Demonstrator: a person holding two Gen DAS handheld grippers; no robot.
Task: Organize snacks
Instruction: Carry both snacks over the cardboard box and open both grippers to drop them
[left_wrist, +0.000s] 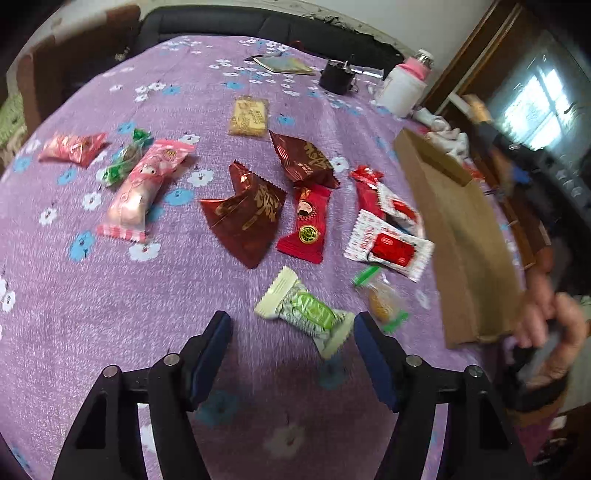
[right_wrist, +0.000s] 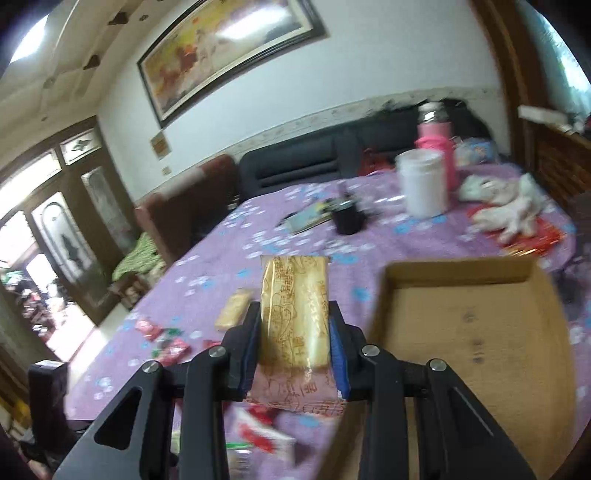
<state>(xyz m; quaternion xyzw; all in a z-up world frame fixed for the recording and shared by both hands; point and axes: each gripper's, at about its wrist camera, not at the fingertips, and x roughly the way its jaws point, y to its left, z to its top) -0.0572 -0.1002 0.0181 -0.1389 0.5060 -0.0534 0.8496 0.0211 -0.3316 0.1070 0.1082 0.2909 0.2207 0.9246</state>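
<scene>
Several wrapped snacks lie on the purple flowered tablecloth (left_wrist: 110, 332). My left gripper (left_wrist: 291, 325) is open just above the cloth, with a green-and-white candy (left_wrist: 306, 310) between its fingertips, untouched. Beyond it lie two dark red packets (left_wrist: 245, 214), a red bar (left_wrist: 306, 225), white-and-red packets (left_wrist: 388, 247), a pink packet (left_wrist: 142, 188) and a yellow biscuit pack (left_wrist: 249, 116). A shallow cardboard box (left_wrist: 461, 236) stands at the right. My right gripper (right_wrist: 293, 314) is shut on a yellow biscuit pack (right_wrist: 295, 310), held above the table just left of the box (right_wrist: 469, 317).
At the far side stand a white jar (right_wrist: 424, 184), a pink flask (right_wrist: 437, 144), a black cup (right_wrist: 349, 218), a booklet (left_wrist: 284, 64) and white gloves (right_wrist: 513, 210). A dark sofa (right_wrist: 314, 155) lies behind the table. A hand (left_wrist: 546, 332) shows at the right.
</scene>
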